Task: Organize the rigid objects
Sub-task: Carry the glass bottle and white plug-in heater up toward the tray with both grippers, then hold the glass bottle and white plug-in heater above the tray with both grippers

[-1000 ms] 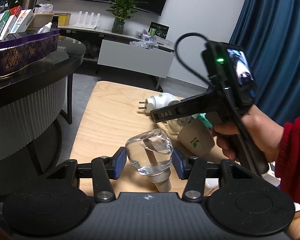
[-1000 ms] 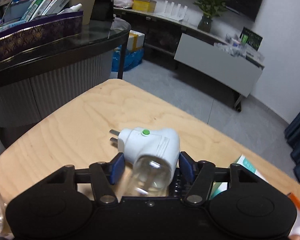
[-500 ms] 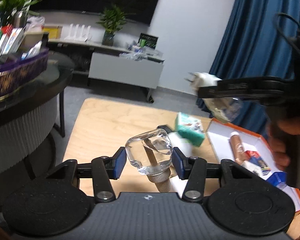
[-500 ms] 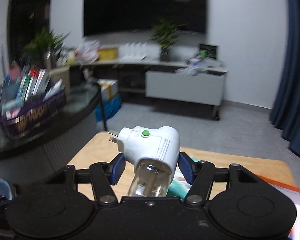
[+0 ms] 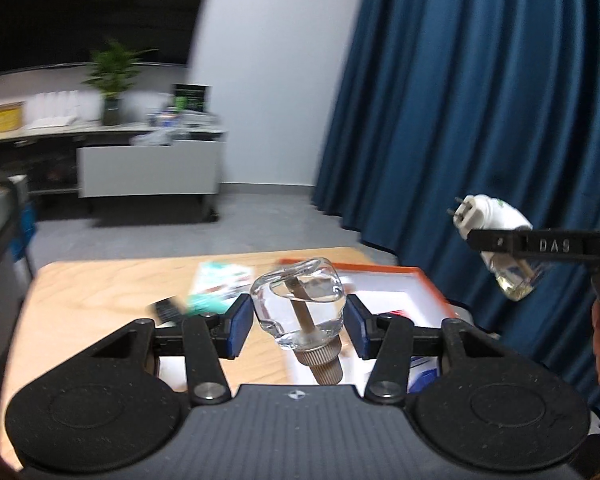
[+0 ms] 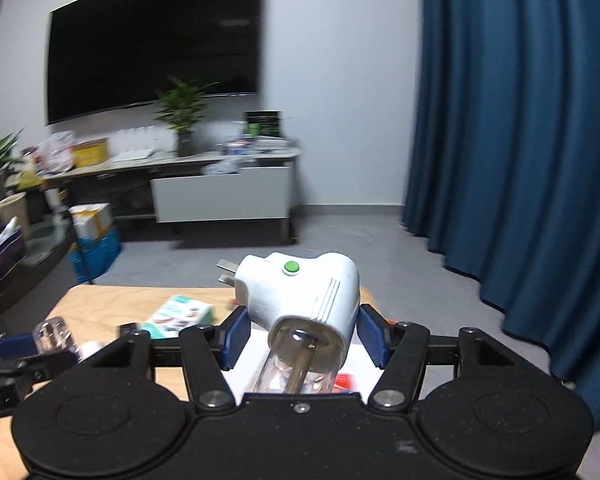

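Both items are carried in the air above the table [image 5: 100, 280], so each should be lowered slowly and level into the orange-rimmed box [image 5: 400, 276] at centre right. The left gripper [image 5: 298, 322] has its jaws closed on a clear refill bottle [image 5: 300, 304], ribbed cap nearest the camera. The right gripper [image 6: 300, 334] clamps a white plug-in vaporizer [image 6: 304, 292] with a green button, prongs pointing away to the left.

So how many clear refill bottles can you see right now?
2. A loose clear bottle is gripped by the left gripper; another bottle sits in the white plug-in unit held by the right gripper.
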Motion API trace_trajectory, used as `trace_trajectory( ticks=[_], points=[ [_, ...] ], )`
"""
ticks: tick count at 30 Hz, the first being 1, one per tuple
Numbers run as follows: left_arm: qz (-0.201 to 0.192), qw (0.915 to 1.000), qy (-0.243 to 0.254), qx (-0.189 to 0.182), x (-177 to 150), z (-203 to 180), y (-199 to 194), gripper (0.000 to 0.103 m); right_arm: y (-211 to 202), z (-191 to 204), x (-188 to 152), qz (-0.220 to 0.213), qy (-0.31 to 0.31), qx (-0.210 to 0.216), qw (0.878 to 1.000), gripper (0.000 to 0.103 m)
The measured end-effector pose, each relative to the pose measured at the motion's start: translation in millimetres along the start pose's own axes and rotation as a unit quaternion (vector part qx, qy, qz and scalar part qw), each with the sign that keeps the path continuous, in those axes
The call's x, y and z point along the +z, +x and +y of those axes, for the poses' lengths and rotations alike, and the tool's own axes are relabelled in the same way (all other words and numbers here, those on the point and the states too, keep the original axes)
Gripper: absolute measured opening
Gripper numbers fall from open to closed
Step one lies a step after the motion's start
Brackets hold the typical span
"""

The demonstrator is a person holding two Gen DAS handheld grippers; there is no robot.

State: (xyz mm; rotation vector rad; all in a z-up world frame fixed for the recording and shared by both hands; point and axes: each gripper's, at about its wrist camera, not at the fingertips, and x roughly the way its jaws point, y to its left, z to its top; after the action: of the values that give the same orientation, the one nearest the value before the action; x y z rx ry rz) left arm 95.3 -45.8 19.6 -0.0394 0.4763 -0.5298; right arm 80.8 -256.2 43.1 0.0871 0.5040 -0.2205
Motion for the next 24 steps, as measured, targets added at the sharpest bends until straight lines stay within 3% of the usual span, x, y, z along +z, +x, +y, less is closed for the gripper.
trace_trajectory(
  ticks=[4,8,16,24],
  points=[
    [0.004,0.999,0.037,-0.025,26.0,-31.3,26.7,0.05,-9.2,-30.2,2.4,-0.003,0.027,-0.018,0.999,0.071],
    [-0.001,0.9984,0.044,-0.035,40.6,-48.8,44.6,0.05,-8.8,-46.5,0.5,-0.004,0.044,-0.018,0.999,0.071],
    [0.029,0.9977,0.054,-0.03,18.0,-56.9,64.8,0.05,20.9,-60.8,-9.5,0.032,0.081,0.01,0.996,0.071],
    [0.057,0.9968,0.053,-0.02,20.7,-52.1,86.7,0.05,35.6,-55.9,-8.1,0.048,0.074,0.018,0.996,0.071]
  ],
)
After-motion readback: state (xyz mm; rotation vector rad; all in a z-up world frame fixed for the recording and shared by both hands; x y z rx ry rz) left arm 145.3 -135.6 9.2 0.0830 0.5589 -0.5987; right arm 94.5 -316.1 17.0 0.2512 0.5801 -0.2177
